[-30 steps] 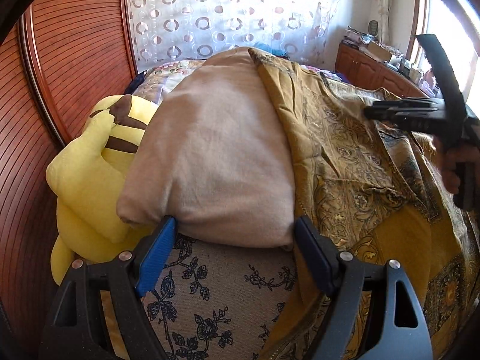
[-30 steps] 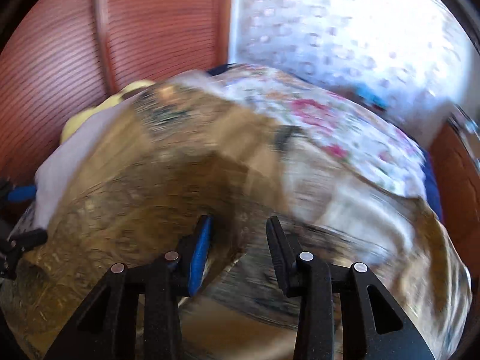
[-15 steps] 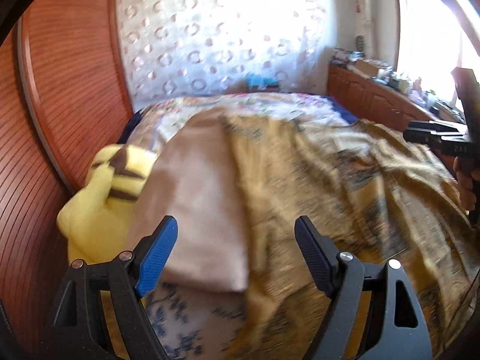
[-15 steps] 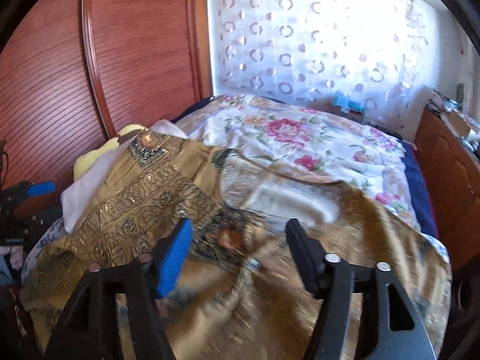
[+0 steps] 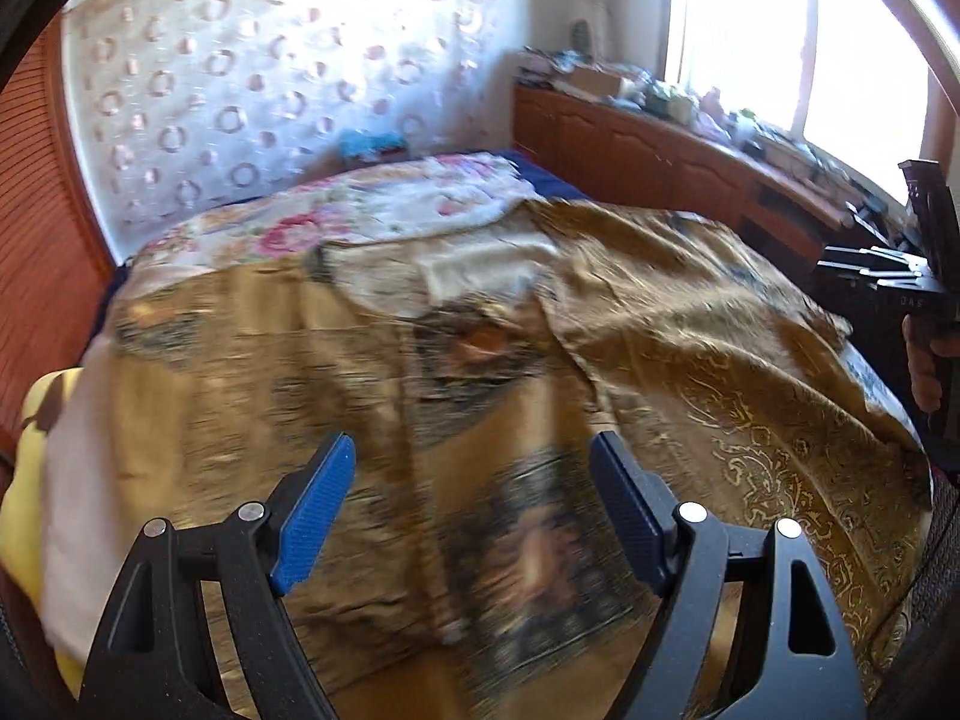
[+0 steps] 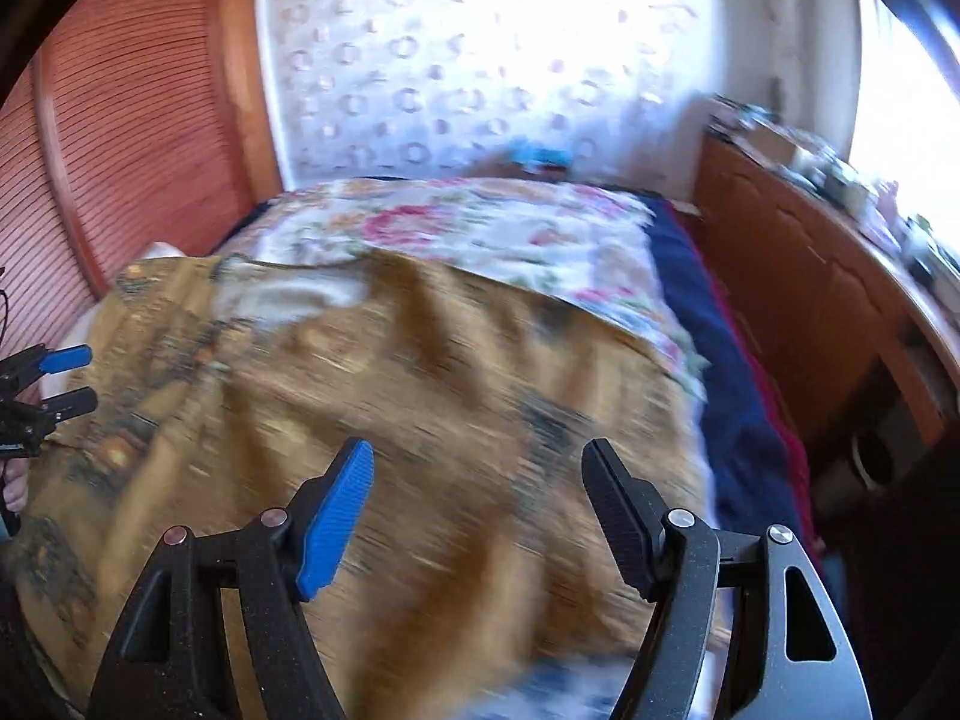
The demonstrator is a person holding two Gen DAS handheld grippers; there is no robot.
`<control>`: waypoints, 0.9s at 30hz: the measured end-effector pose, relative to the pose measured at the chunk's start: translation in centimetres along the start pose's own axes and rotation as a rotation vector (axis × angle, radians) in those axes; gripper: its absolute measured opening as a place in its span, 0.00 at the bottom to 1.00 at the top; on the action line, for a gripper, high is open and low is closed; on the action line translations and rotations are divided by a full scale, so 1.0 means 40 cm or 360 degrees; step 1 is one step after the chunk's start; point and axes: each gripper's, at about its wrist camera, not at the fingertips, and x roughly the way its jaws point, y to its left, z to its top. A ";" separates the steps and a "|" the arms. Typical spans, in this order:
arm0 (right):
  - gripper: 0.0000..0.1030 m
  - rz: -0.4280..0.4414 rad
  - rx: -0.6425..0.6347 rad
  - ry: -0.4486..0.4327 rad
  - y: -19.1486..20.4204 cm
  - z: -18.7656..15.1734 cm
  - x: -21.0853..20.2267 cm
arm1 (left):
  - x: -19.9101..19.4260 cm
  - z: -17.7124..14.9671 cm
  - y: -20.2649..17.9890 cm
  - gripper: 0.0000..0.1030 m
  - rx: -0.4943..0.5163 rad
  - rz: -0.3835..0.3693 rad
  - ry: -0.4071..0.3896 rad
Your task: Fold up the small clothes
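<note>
Holding both grippers wide apart w/ nothing between the pads: my left gripper and my right gripper hang above the cloth, not touching it. Right one also shows at the right edge of the left view, w/ my hand on its grip; left one sits at the left edge of the right view.

Golden-brown garment lies spread out flat on the bed, covering most of the near half. Shiny fabric, gold scroll pattern, darker patterned bands; a pale panel shows near its far edge. Much of it is blurred, so can't tell neckline or sleeves. Long axis seems to run across the bed, side to side in both views; which end is which I can't tell.

Beyond it, floral bedspread w/ pink roses, then a dark blue sheet along the bed's right side. At left, under the garment's edge, a beige folded cloth and a yellow plush toy. Reddish slatted headboard at left, lace curtain behind, wooden cabinet w/ clutter on top under the window.
</note>
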 end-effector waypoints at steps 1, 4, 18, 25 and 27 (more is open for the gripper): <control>0.72 -0.0026 0.0030 0.0013 -0.033 -0.021 -0.010 | 0.012 0.002 -0.012 0.79 0.0016 -0.0006 0.0015; 0.72 -0.0074 0.0113 0.0065 -0.101 -0.071 -0.020 | 0.050 0.009 -0.042 0.79 0.0046 -0.0027 0.0075; 0.61 -0.0007 0.0265 0.0265 -0.221 -0.114 -0.033 | 0.130 -0.019 -0.093 0.87 0.0087 -0.0036 0.0195; 0.45 0.0096 0.0336 0.0284 -0.268 -0.083 0.009 | 0.133 -0.025 -0.097 0.91 0.0098 -0.0046 0.0198; 0.40 0.0114 0.0346 0.0283 -0.273 -0.086 0.021 | 0.133 -0.025 -0.097 0.91 0.0097 -0.0046 0.0199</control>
